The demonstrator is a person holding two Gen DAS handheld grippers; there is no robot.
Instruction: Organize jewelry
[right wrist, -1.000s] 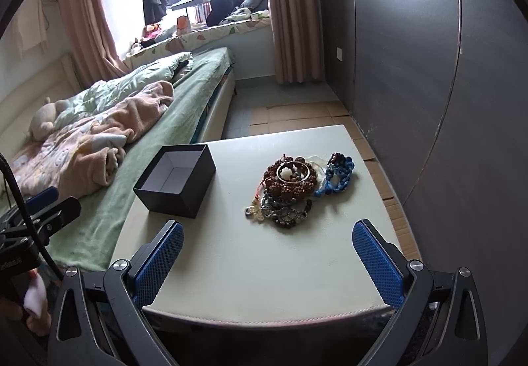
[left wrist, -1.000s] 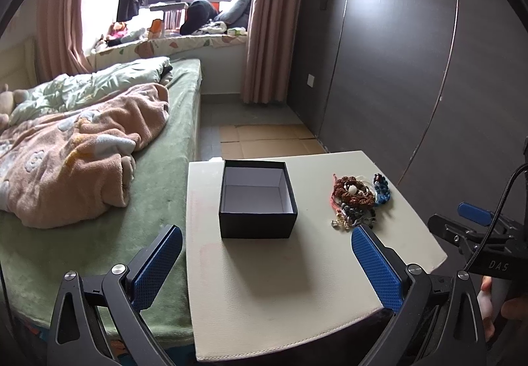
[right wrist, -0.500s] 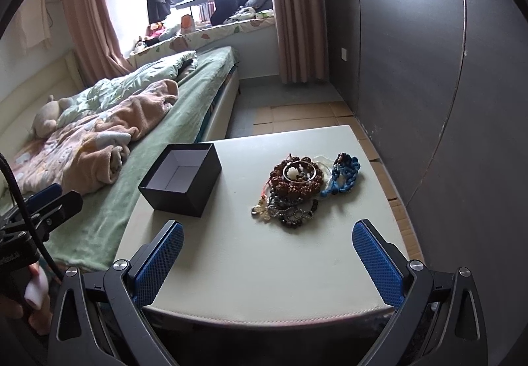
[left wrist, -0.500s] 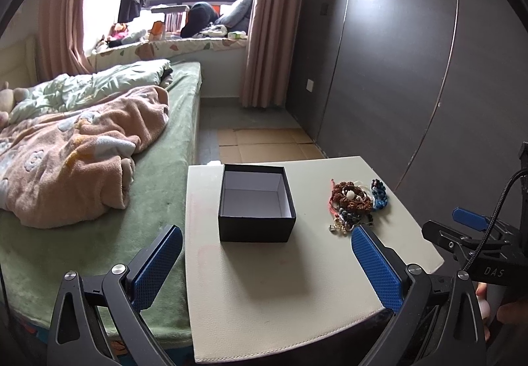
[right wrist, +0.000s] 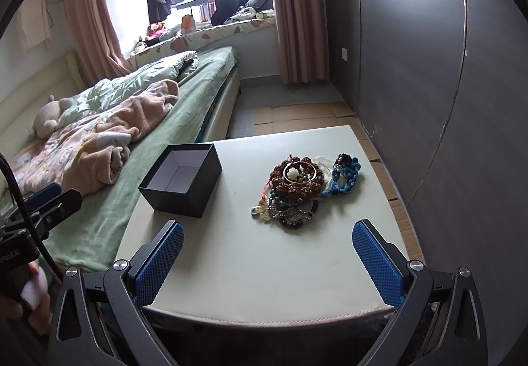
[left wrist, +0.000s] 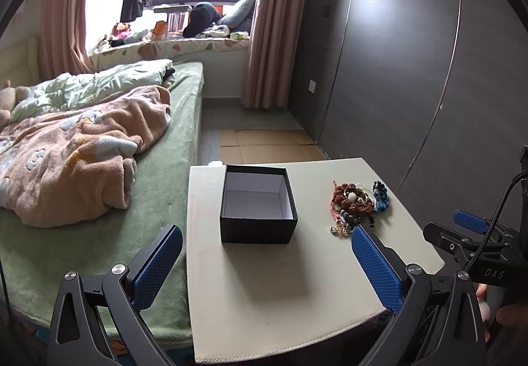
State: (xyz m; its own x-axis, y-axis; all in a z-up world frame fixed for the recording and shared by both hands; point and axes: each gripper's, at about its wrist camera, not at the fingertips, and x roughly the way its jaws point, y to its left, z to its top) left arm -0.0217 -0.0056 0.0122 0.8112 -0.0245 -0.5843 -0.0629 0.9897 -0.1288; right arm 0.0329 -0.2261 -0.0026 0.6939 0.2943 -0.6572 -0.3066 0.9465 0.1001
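Observation:
An open black box (left wrist: 257, 205) with a white, empty inside stands on the cream table (left wrist: 264, 283); it also shows in the right wrist view (right wrist: 181, 179). A pile of jewelry (right wrist: 298, 189) lies to its right: brown bead bracelets, a silver bangle, dark beads and a blue braided bracelet (right wrist: 343, 178). The pile also shows in the left wrist view (left wrist: 354, 204). My left gripper (left wrist: 267, 270) is open and empty, in front of the box. My right gripper (right wrist: 269, 265) is open and empty, in front of the pile.
A bed (left wrist: 99, 168) with a pink blanket and green sheet lies against the table's left side. A dark wardrobe wall (right wrist: 445, 69) stands to the right. Cardboard (left wrist: 264, 145) covers the floor beyond the table. The right gripper's body (left wrist: 478, 253) shows at the table's right corner.
Both grippers have drawn back and up a little from the table, so the box and jewelry look slightly smaller. Nothing on the table has moved.

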